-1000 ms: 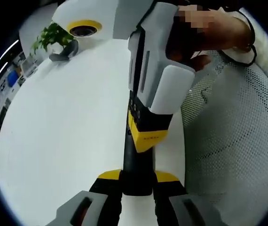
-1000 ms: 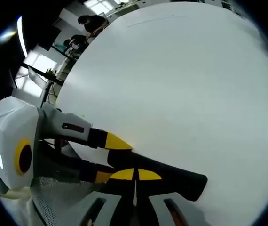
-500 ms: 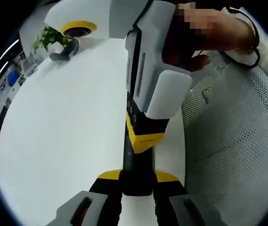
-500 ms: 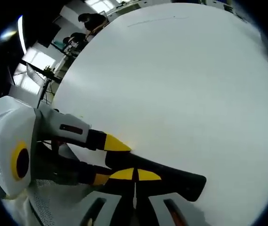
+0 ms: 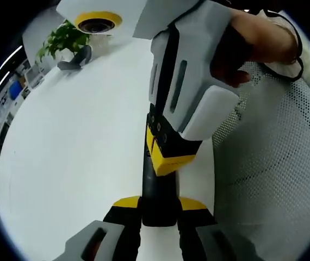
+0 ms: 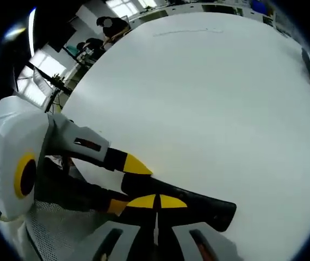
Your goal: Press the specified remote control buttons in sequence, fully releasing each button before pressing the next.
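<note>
- Left gripper [image 5: 158, 215] was clamped on the near end of the black remote control [image 5: 156, 187], its yellow-tipped jaws standing either side of the body, holding it over the white table [image 5: 73, 157].
- Left gripper view: the right gripper [image 5: 168, 157] came in from above with its yellow tips on the remote's top face. Against half a second before, its body sat a little higher and more tilted, the tips at much the same spot, which I judged to be a press still under way or just easing off, not a full release. A potted plant [image 5: 62, 41] stood far off.
- Right gripper view: its own jaws were together, tips meeting on the remote control [image 6: 198, 204]. The left gripper [image 6: 119, 182] held the remote's other end. Little had shifted here beyond camera tilt, so the next button had to wait.
</note>
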`<state>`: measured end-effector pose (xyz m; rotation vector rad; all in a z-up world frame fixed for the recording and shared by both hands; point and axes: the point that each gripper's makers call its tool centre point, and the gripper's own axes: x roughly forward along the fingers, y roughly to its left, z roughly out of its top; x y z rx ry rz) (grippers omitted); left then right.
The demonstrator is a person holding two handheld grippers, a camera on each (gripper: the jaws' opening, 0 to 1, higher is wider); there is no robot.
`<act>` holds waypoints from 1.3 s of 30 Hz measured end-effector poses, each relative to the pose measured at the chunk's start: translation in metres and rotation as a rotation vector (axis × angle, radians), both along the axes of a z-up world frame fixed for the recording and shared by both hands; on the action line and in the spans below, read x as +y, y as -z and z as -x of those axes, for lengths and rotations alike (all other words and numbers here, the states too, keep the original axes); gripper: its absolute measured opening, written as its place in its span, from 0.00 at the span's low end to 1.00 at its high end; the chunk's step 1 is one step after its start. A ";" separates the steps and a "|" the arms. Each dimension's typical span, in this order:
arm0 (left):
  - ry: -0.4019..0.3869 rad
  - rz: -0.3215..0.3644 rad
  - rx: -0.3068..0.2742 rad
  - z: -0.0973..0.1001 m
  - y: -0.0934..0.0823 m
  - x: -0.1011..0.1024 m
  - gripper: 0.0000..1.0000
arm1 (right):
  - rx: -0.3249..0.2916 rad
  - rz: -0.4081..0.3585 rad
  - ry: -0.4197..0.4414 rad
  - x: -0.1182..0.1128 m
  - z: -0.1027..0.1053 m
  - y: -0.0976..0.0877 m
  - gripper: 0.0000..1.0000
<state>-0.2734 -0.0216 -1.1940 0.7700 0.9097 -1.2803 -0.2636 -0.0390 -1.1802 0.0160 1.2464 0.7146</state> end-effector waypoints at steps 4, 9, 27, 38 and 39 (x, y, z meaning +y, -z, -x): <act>-0.002 0.003 -0.003 0.000 0.000 0.000 0.25 | -0.052 -0.020 0.022 -0.004 -0.005 -0.011 0.00; -0.027 0.018 -0.004 -0.001 0.000 0.000 0.25 | -0.152 -0.086 0.047 -0.007 -0.013 -0.033 0.00; -0.061 0.015 0.011 -0.003 0.000 -0.001 0.24 | -0.565 -0.128 0.176 -0.052 -0.036 -0.118 0.13; -0.051 -0.027 -0.033 -0.022 0.000 0.011 0.23 | -0.666 -0.167 0.267 -0.077 -0.040 -0.132 0.36; -0.048 -0.030 -0.036 -0.023 0.000 0.012 0.23 | -0.660 -0.166 0.278 -0.080 -0.039 -0.130 0.37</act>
